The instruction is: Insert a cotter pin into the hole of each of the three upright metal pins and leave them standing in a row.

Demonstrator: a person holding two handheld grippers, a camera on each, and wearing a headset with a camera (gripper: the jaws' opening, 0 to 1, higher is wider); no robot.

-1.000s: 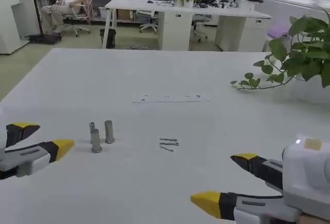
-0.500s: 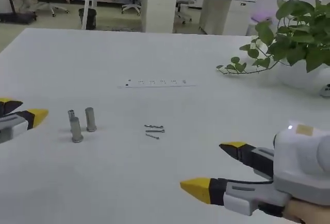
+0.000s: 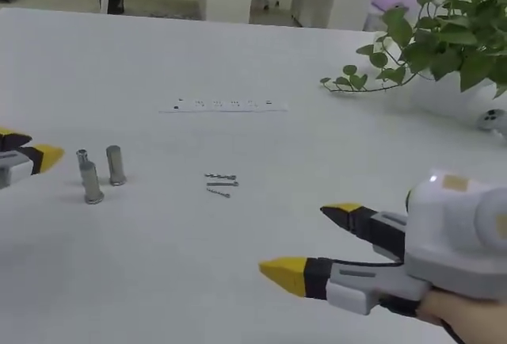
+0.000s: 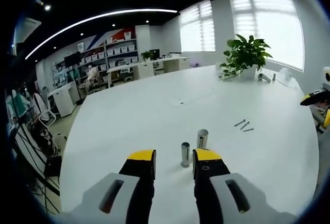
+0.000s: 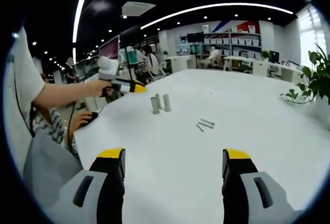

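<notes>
Metal pins stand bunched on the white worktop, cotter pins loose nearby. The left gripper and right gripper gape empty; a clumsy nudge could topple the cluster.

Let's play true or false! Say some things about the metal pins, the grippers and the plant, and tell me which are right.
1. The three metal pins stand upright on the table. True.
2. The cotter pins are already in the holes. False: they lie loose on the table, to the right of the metal pins.
3. The right gripper holds a cotter pin. False: it is open and empty.
4. The left gripper is open, close to the metal pins. True.
5. A leafy plant stands at the far right. True.
</notes>
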